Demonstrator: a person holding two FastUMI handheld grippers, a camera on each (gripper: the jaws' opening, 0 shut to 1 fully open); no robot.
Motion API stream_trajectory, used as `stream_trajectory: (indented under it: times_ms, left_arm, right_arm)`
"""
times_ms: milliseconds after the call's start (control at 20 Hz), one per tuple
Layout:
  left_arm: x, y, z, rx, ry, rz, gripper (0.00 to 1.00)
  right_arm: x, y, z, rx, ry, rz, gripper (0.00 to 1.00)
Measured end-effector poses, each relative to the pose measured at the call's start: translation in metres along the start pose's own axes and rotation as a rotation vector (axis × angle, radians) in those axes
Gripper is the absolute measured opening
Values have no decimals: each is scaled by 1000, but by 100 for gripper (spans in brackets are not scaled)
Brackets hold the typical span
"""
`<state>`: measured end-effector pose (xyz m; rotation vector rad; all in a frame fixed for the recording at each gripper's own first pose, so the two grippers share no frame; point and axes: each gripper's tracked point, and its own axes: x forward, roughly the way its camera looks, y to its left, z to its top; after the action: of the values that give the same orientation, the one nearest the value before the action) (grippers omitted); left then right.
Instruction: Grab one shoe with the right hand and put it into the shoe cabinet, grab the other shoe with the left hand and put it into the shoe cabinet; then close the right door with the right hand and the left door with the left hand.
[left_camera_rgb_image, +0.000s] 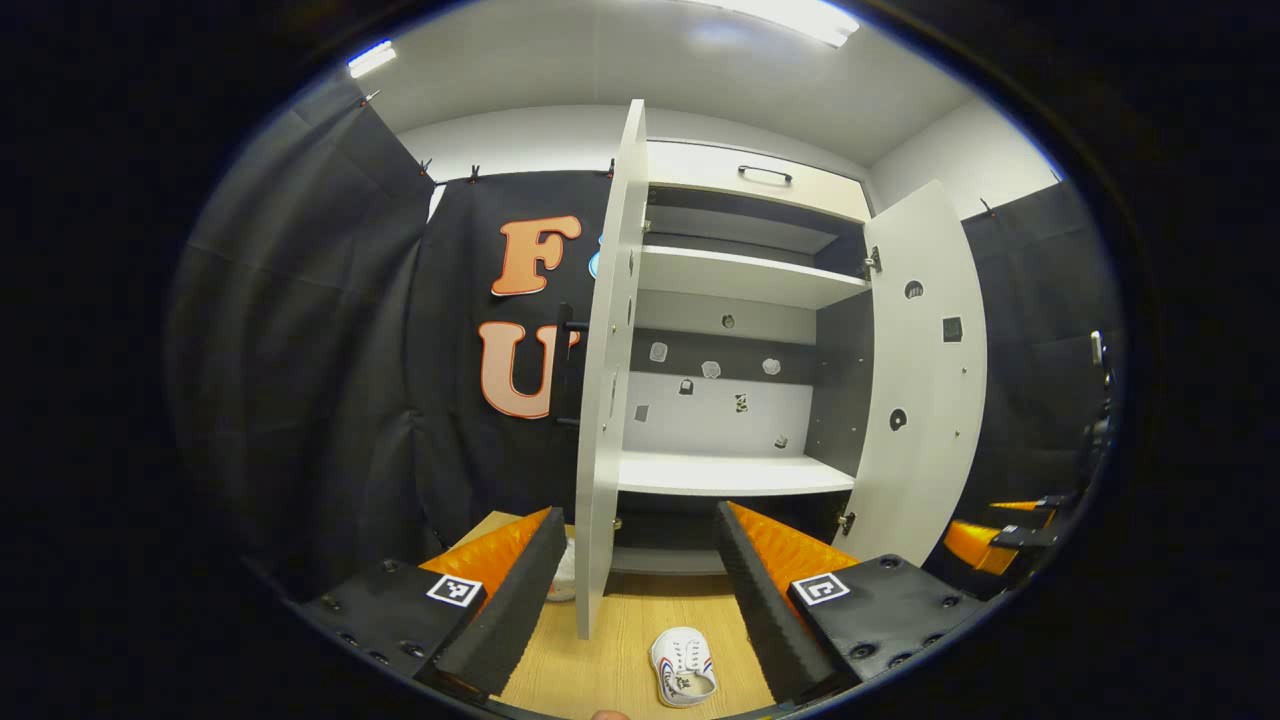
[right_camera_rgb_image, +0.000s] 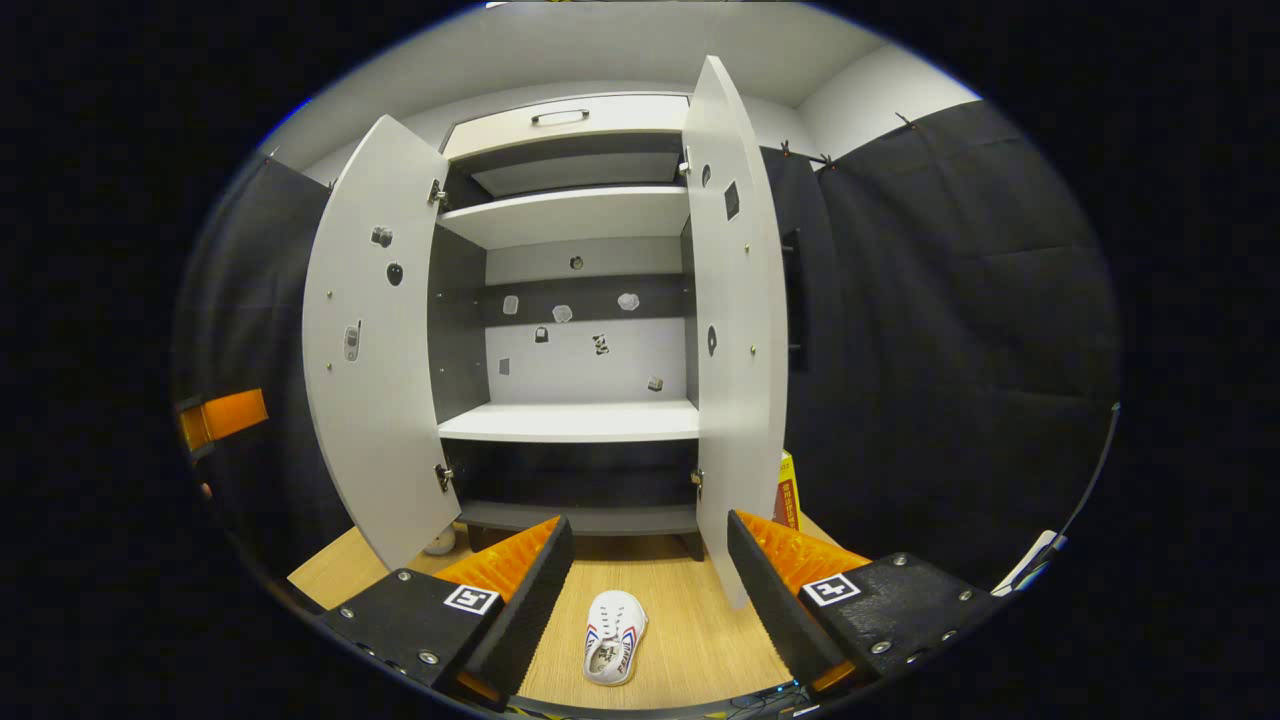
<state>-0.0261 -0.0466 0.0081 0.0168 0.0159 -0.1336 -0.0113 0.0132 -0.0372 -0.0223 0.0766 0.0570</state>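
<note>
Both grippers hang level, jaws spread wide and empty: the left gripper (left_camera_rgb_image: 632, 590) on the left, the right gripper (right_camera_rgb_image: 640, 585) on the right.

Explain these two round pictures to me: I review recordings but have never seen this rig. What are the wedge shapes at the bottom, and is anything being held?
A person holds a two-finger gripper in each hand, and a fisheye camera rides on each. The wedges at the bottom are that gripper's own fingers. The left gripper and the right gripper both stand open and hold nothing. Both face a shoe cabinet with its left door and right door swung open and its shelves bare. On the wooden floor lies a white shoe, also seen in the left gripper view. A second white shoe peeks from behind the left door there. No shoe has been picked up yet.
</note>
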Motion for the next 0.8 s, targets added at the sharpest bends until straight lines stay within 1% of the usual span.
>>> stream_trajectory:
  times_ms: [150,200,250,300,350,400,500,550,600,650,750,800]
  left_arm:
    - [-3,6,1,18,-4,9,97]
    - [-4,8,1,24,-3,13,94]
    - [-5,9,-1,29,-2,16,97]
    - [-6,11,-1,30,1,19,97]
    - [-7,13,-3,31,4,22,94]
    - [-8,17,-2,31,4,28,97]
    - [-12,25,0,31,2,46,97]
    - [-14,29,1,32,0,55,97]
    - [-14,32,3,32,-3,63,99]
    - [-14,35,3,33,-3,70,97]
    - [-16,43,1,43,5,93,97]
    - [-18,47,-1,51,10,107,99]
  right_arm:
    - [17,12,-42,37,84,18,95]
    - [25,16,-55,47,107,21,95]
    - [34,17,-67,46,127,16,95]
    - [43,19,-82,40,154,11,95]
    - [49,21,-98,40,188,9,95]
    - [56,25,-114,50,213,15,95]
    - [70,26,-143,58,267,17,95]
    - [77,24,-159,40,291,8,95]
    - [83,22,-174,16,316,2,95]
    - [90,21,-189,3,341,1,95]
    - [103,20,-219,-15,387,4,94]
    - [108,18,-233,-11,413,3,93]
